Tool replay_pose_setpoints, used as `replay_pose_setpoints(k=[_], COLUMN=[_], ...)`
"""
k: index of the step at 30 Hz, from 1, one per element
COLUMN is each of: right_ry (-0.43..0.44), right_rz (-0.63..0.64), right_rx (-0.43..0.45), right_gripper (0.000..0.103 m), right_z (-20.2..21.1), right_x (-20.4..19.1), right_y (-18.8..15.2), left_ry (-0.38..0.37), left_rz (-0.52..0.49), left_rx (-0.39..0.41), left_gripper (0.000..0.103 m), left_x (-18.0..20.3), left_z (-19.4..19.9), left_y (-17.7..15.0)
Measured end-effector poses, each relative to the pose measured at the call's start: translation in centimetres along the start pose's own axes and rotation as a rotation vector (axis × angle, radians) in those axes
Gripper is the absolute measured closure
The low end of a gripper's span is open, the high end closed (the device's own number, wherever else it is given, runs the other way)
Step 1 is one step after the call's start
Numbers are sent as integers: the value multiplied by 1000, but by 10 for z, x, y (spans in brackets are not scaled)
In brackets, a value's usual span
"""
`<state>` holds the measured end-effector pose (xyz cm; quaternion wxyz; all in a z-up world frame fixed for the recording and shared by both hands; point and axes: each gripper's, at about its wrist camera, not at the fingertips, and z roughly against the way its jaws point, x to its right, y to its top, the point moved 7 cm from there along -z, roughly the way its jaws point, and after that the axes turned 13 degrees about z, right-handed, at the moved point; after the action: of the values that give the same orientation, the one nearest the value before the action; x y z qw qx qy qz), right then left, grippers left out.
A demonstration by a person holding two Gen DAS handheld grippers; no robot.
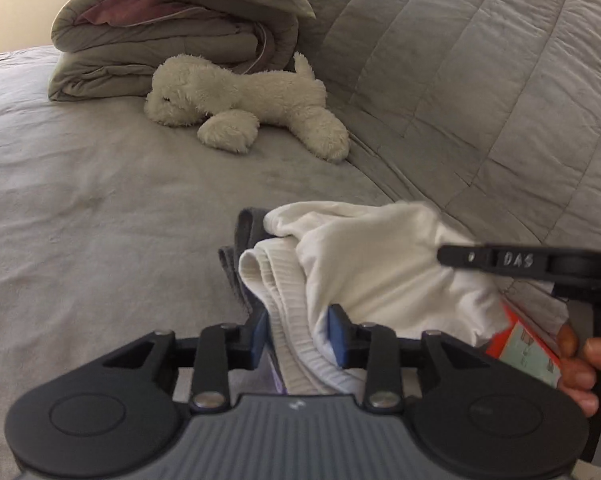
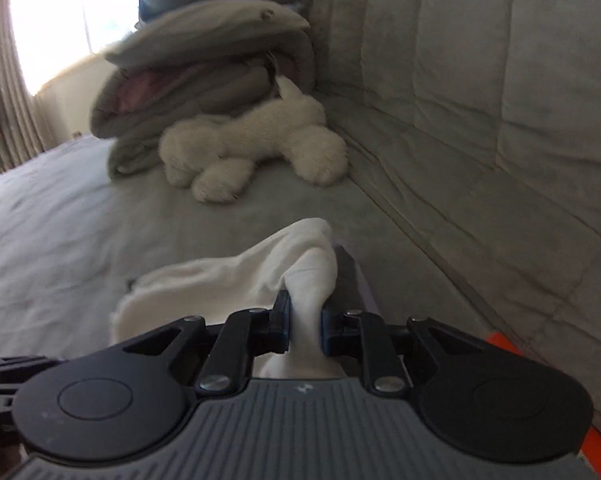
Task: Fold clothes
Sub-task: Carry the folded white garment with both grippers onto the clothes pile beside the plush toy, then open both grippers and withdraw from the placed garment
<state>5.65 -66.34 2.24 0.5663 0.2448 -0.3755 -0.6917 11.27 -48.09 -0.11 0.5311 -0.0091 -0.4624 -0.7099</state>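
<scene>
White clothing (image 1: 364, 264) is held low over the bed (image 1: 100, 208) between both tools: the right tool (image 2: 305, 322) is clamped on a bunched corner, while the left tool (image 1: 298, 332) stands apart around the ribbed hem, which could slip free and spoil the fold. Beyond, a plush toy (image 1: 252, 104) could be snagged.

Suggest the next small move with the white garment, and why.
Probably lower it onto the bed and let go: the white garment hangs bunched between both grippers, the right gripper pinching it, the left gripper wider around its ribbed hem.
</scene>
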Motion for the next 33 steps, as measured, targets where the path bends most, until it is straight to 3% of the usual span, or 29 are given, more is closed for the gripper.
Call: replay_pose_setpoints(k=[1, 2, 6, 8, 11, 15, 22, 29, 31, 33], right_ry=[-17, -35, -106, -65, -33, -5, 77, 237, 301, 346], right_rz=[-5, -11, -22, -57, -43, -40, -130, -25, 37, 111], right_rx=[13, 60, 208, 249, 237, 213, 232, 235, 245, 264], right_gripper=[67, 63, 62, 62, 61, 49, 35, 18, 1, 0], right_z=[0, 8, 44, 57, 65, 79, 124, 170, 183, 195], right_x=[3, 2, -5, -13, -37, -71, -141, -254, -290, -324], right_y=[-9, -11, -3, 1, 4, 8, 26, 43, 46, 49], left_ry=[-12, -19, 49, 88, 152, 246, 361, 447, 470, 490], left_rz=[7, 7, -86, -117, -152, -200, -146, -53, -22, 5], left_rx=[10, 21, 72, 68, 78, 118, 200, 271, 290, 307], left_gripper=[58, 54, 51, 49, 49, 46, 42, 38, 37, 35], left_x=[-1, -2, 1, 2, -3, -20, -80, -152, -174, -196], left_z=[5, 10, 28, 32, 48, 90, 195, 305, 335, 362], left_y=[1, 2, 10, 9, 6, 7, 22, 22, 20, 18])
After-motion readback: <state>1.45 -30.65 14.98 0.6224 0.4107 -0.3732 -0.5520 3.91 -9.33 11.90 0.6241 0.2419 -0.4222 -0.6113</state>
